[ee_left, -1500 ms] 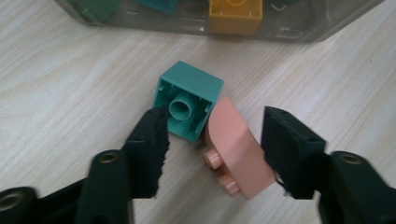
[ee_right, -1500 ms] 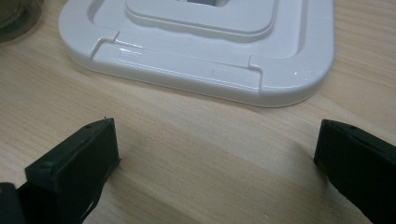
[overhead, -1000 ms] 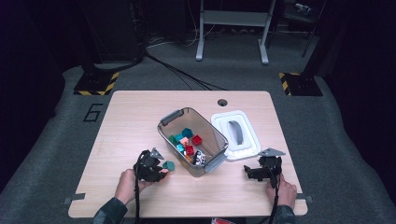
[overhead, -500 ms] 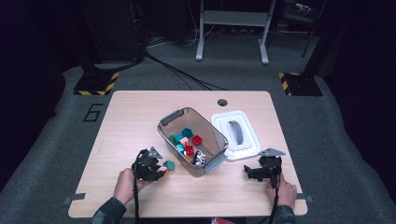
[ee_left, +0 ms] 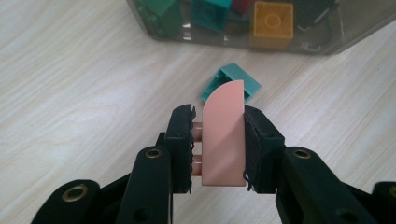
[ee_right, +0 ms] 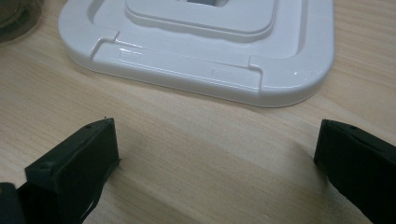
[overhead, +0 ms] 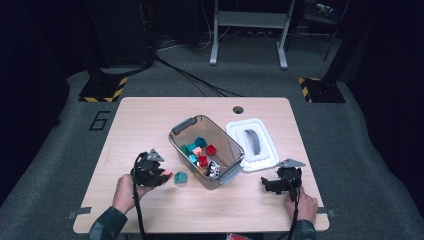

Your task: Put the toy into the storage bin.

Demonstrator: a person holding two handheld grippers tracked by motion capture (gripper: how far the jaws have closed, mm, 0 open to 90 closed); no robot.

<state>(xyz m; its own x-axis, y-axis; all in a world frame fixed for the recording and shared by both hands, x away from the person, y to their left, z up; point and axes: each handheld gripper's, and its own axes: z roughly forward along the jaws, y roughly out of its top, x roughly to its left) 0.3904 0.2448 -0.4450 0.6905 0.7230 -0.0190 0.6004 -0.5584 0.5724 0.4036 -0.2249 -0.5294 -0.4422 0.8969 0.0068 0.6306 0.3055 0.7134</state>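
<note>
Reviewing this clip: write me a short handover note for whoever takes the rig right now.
Left gripper: shut on the pink block, held above the table.
Right gripper: open, nothing in it, low over the table in front of the white lid.
Clear bin: open, several coloured blocks inside.
Teal block: loose on the table between the left gripper and the bin.
Done: pink block grasped.
Left, probably: drop the pink block into the bin, then the teal one, then fit the lid.

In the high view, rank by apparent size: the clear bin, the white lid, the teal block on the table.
1. clear bin
2. white lid, close to the bin in footprint, so the top two are unsure
3. teal block, plainly smallest
</note>
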